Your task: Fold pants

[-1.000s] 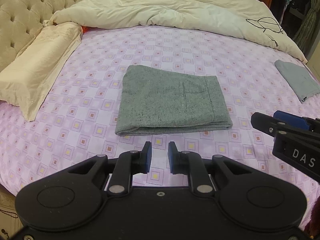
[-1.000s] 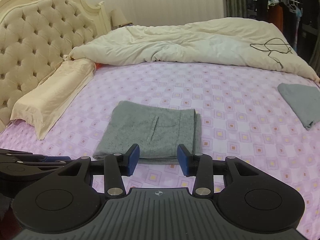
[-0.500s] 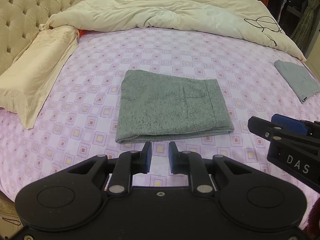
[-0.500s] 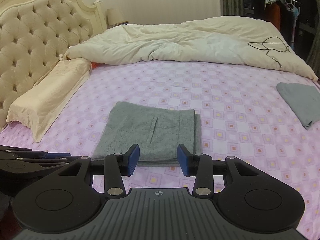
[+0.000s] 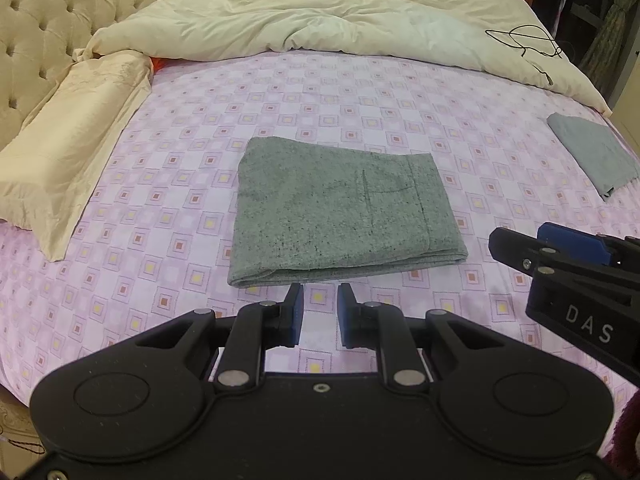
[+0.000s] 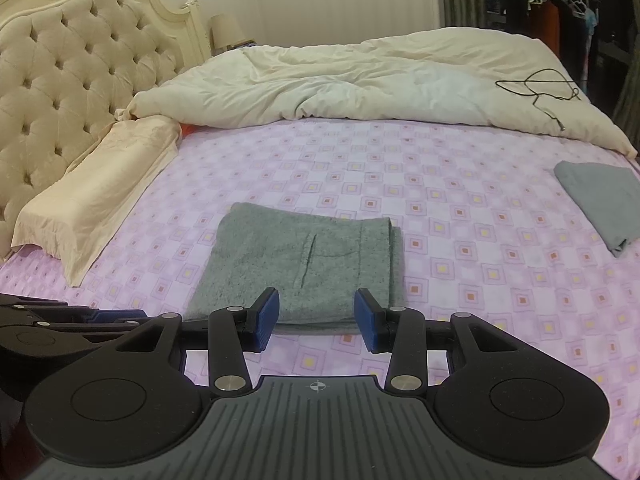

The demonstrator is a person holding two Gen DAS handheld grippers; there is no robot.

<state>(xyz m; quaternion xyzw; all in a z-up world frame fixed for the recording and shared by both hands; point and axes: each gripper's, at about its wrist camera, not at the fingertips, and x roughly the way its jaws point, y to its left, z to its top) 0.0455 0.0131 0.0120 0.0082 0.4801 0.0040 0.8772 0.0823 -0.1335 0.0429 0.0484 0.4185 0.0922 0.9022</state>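
Note:
Grey-green pants (image 5: 340, 208) lie folded into a neat rectangle in the middle of the bed, a back pocket seam showing on top; the right wrist view has the same pants (image 6: 304, 264). My left gripper (image 5: 319, 314) hovers just short of their near edge, open, nothing between its blue pads. My right gripper (image 6: 316, 316) hangs over the near edge of the pants, open with a wider gap and holding nothing. Its fingers (image 5: 568, 246) reach in from the right of the left wrist view.
The pink checked sheet (image 5: 160, 184) covers the bed. A cream pillow (image 5: 72, 136) lies at the left by the tufted headboard (image 6: 68, 76). A bunched cream duvet (image 5: 340, 16) with a black wire hanger (image 5: 528, 44) fills the far side. Another folded grey garment (image 5: 592, 152) lies at the right edge.
The left gripper has drifted slightly toward the pants, so they sit a little lower and larger in its view. The right gripper and the pants have not moved.

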